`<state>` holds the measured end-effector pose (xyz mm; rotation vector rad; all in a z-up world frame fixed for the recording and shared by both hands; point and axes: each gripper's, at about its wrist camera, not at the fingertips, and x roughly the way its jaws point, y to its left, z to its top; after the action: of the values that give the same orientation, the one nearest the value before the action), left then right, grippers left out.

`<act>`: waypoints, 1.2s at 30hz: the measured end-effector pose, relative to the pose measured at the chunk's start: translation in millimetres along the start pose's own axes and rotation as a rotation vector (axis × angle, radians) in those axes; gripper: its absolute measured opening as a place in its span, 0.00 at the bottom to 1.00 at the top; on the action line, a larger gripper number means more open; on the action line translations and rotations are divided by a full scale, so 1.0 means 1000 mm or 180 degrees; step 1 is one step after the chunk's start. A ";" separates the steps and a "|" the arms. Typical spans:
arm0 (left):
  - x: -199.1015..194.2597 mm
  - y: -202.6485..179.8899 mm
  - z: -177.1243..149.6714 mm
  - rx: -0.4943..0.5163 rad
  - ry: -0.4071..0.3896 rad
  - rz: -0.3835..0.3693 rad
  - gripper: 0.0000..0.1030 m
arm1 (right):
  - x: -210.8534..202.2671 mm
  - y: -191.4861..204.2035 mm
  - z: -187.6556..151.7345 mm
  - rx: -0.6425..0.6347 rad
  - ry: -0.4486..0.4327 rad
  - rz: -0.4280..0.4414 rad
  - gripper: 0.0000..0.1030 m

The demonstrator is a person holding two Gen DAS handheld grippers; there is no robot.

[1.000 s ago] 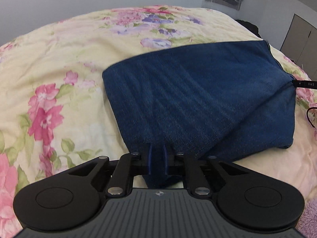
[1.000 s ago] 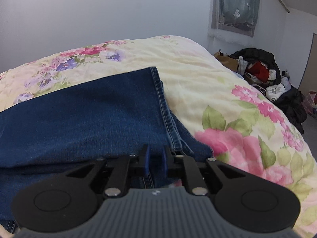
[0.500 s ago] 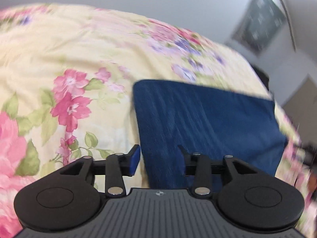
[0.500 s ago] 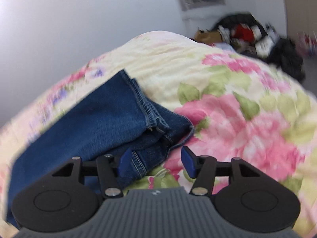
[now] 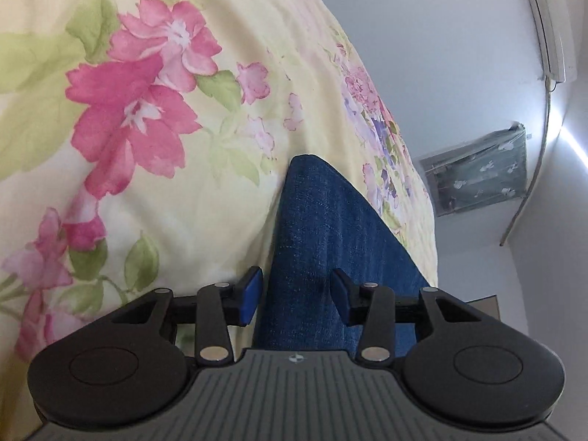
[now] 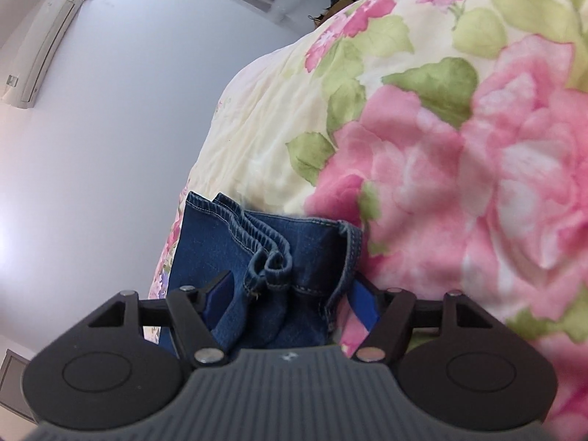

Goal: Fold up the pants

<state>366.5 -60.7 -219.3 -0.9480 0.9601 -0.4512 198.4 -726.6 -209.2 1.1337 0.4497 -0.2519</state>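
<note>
Though no writing readable anywhere: left claw (image 5: 297,296) parted astride jeans (image 5: 323,242), right claw (image 6: 292,294) opening around hems.

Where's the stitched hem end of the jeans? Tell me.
In the right wrist view, the hem lies bunched low and centre on the floral quilt, between the opening right claw fingers.

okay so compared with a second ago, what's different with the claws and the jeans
Both claws have let go: a second ago each was shut on denim; now the left claw is open and the right claw is opening, with the folded jeans loose between the fingers. Both views have rolled, tilting the flowered bedspread. The jeans stay folded on the bed.
</note>
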 end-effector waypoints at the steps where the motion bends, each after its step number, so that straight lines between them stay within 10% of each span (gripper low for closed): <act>1: 0.005 0.002 0.003 -0.0020 0.0012 -0.0051 0.41 | 0.003 0.000 0.001 0.0007 -0.0012 -0.0007 0.59; 7: 0.011 -0.003 0.009 0.0039 0.0006 -0.0039 0.09 | 0.011 0.011 0.001 -0.0135 -0.0044 -0.0119 0.38; 22: -0.047 -0.132 0.021 0.1142 -0.0277 0.0416 0.06 | -0.030 0.185 -0.006 -0.1349 -0.0055 -0.0345 0.19; 36: -0.246 -0.086 0.098 0.1229 -0.0890 0.1362 0.06 | -0.018 0.283 -0.194 -0.1386 0.0567 0.0473 0.19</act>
<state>326.4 111.3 -4.0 -0.4235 0.7564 -0.1260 257.9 -434.4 -37.8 0.7589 0.5440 0.0780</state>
